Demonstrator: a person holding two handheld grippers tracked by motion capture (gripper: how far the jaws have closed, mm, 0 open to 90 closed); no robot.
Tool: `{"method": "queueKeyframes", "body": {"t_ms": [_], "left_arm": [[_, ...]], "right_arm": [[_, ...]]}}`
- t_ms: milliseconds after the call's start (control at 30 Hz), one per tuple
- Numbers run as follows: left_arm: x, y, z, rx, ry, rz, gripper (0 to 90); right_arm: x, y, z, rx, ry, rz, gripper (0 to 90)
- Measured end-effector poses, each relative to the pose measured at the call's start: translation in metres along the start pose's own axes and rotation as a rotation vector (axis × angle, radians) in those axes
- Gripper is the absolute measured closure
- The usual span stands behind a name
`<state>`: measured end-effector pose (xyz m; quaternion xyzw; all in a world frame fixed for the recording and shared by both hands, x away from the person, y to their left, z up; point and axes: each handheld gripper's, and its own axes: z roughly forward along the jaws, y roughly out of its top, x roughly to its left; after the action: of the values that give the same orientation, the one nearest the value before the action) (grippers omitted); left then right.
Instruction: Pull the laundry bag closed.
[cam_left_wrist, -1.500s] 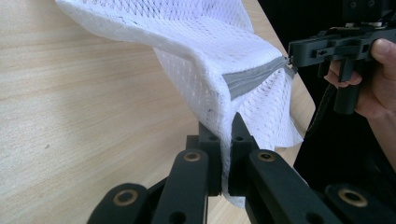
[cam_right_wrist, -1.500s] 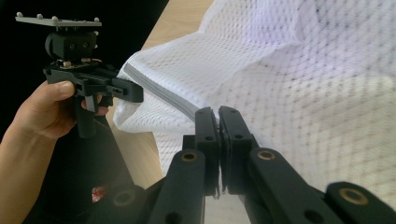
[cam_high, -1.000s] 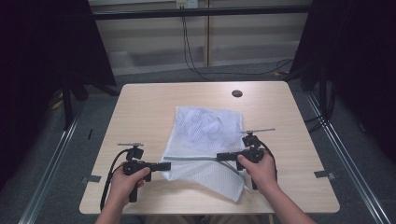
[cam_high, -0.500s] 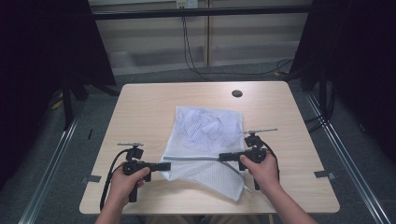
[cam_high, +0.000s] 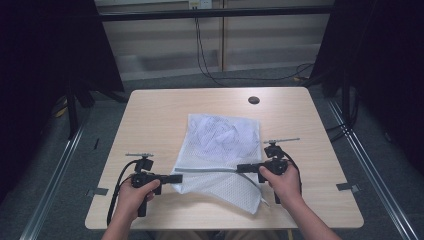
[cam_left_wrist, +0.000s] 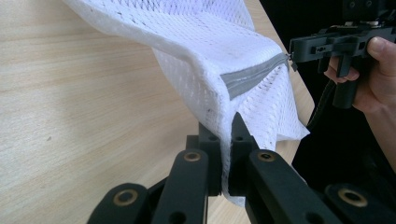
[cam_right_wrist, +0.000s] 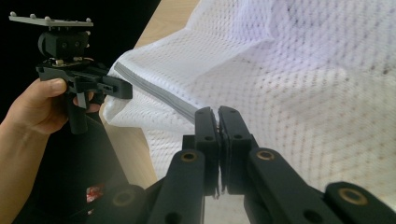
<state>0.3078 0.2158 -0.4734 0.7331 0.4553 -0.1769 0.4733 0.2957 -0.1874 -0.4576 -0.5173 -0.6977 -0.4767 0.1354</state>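
Mesh bag (cam_high: 220, 150): white, lying at table centre, near edge lifted.
Zipper (cam_high: 205, 170): grey strip, stretched taut between both grippers.
Left gripper (cam_high: 179, 178): clamped on bag's left corner.
Right gripper (cam_high: 240, 168): clamped on zipper's right end.
Table (cam_high: 150, 115): light wood.

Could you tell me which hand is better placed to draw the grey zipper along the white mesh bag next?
Probably the right. The right claw is shut at the end of the grey zipper of the white mesh laundry bag, apparently on its pull; the left claw merely clamps the bag's mesh corner, anchoring it.
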Motion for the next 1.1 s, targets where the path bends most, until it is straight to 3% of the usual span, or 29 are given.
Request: {"method": "queueKeyframes", "body": {"t_ms": [67, 300, 467, 600, 700, 767, 900, 1100], "left_arm": [[-0.001, 0.0, 0.001, -0.001, -0.005, -0.015, 88.2], [-0.001, 0.0, 0.002, 0.004, -0.001, -0.001, 88.2], [-0.002, 0.0, 0.002, 0.001, -0.008, -0.024, 88.2], [0.001, 0.0, 0.002, 0.004, -0.007, -0.008, 88.2], [-0.001, -0.001, 0.003, 0.002, -0.011, -0.028, 88.2], [0.001, -0.001, 0.001, 0.011, -0.004, -0.001, 88.2], [0.0, -0.003, 0.0, 0.005, -0.007, -0.026, 88.2], [0.001, -0.003, -0.003, -0.002, 0.006, -0.026, 88.2]], "right_arm": [[-0.002, -0.001, -0.002, -0.004, -0.003, 0.002, 87.1], [-0.003, -0.001, -0.006, -0.009, -0.004, 0.006, 87.1], [-0.004, -0.001, -0.007, -0.011, -0.008, 0.003, 87.1], [-0.007, -0.001, -0.01, -0.015, -0.009, 0.011, 87.1], [-0.006, -0.001, -0.011, -0.013, -0.012, 0.008, 87.1], [-0.006, 0.0, -0.011, -0.014, -0.009, 0.008, 87.1], [-0.006, 0.0, -0.01, -0.01, -0.007, 0.007, 87.1], [-0.007, 0.001, -0.012, -0.013, -0.014, 0.0, 87.1]]}}
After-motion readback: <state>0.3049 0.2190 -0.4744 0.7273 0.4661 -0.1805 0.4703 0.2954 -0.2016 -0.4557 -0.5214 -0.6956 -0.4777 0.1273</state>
